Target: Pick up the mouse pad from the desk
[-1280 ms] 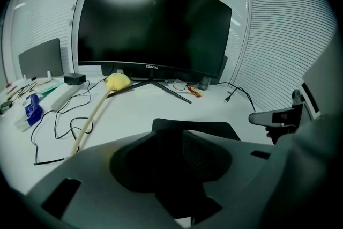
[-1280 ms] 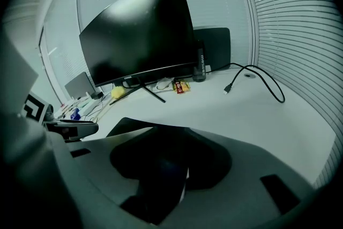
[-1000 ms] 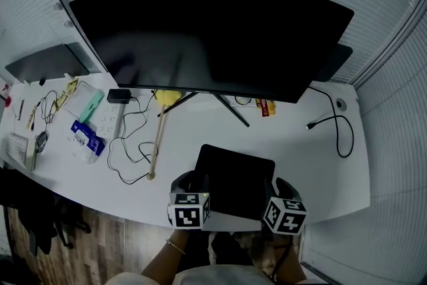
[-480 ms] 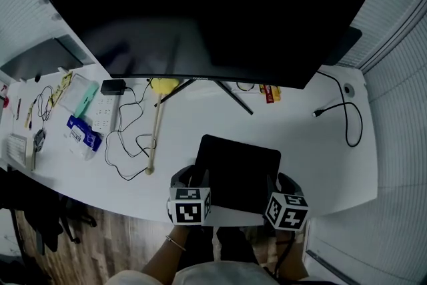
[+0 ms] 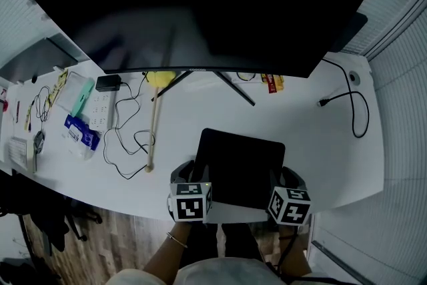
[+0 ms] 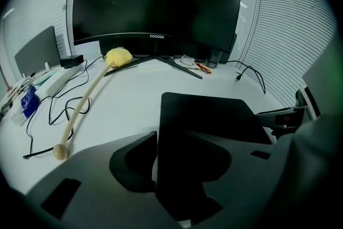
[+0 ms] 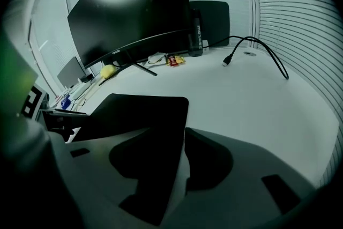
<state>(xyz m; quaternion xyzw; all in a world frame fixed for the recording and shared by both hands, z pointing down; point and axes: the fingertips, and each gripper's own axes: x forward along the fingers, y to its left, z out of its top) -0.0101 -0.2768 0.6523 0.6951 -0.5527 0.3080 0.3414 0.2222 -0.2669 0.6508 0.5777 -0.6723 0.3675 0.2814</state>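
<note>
1. The mouse pad lies on the white desk, close to the front edge, right in front of me.
2. My left gripper is at the pad's near left corner. Its fingers are wide apart with the corner between them. They do not pinch it.
3. My right gripper is at the near right corner. Its fingers have just been opening. They stand wide apart too, with the pad between them and no pinch.
4. I think the job now is to get a good hold. Both grippers should reach in the same way, so the pad will not tip.
5. Then I should close both pairs of fingers slowly, till they press on the pad.
6. The pad looks thin and floppy. I guess it will sag in the middle, so I should lift both sides together and keep them level.
7. The long stick and the black wires lie well off to the left, out of my way.
</note>
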